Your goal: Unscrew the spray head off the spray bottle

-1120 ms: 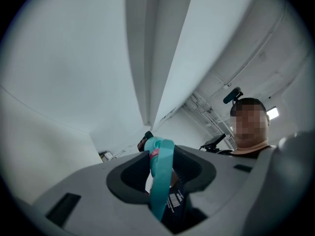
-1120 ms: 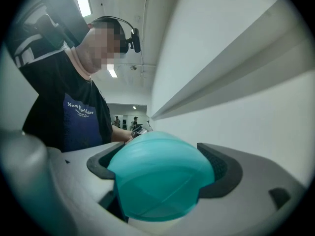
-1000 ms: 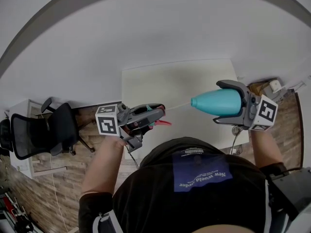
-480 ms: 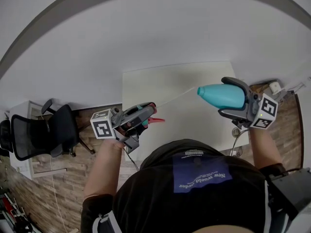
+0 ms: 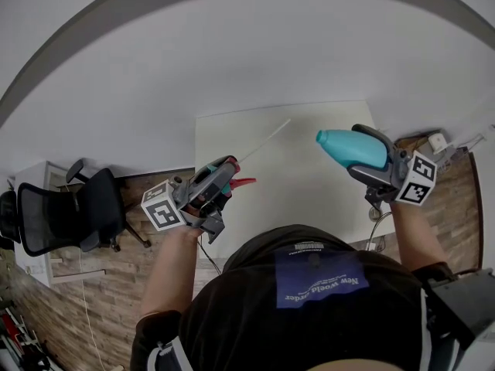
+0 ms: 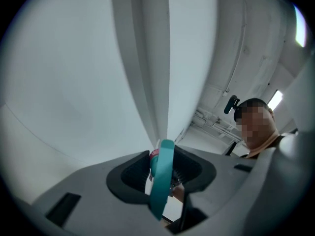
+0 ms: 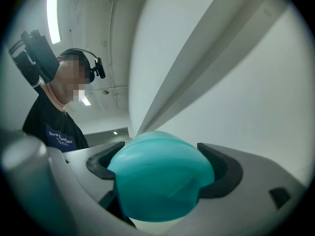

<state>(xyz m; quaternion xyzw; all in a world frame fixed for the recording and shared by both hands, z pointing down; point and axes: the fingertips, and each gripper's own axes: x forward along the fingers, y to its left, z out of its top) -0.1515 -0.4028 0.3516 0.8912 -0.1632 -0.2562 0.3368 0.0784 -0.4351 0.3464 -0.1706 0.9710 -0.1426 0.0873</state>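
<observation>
Teal spray bottle (image 5: 344, 144) clamped in right tongs (image 5: 356, 152), spray head (image 6: 161, 181) pinched in left tongs (image 5: 224, 178), dip tube (image 5: 264, 138) clear between them: hold both grips firm, set parts down apart.

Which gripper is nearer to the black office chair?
Left. The left gripper, shut on the spray head, hangs beside the office chair; the right gripper, with the bottle, is across the table.

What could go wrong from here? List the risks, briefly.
1. The open spray bottle lies nearly level in the right gripper; any liquid inside might spill onto the table.
2. The left gripper pinches the spray head by a thin edge; it may twist loose.
3. Its long tube could snag.
</observation>
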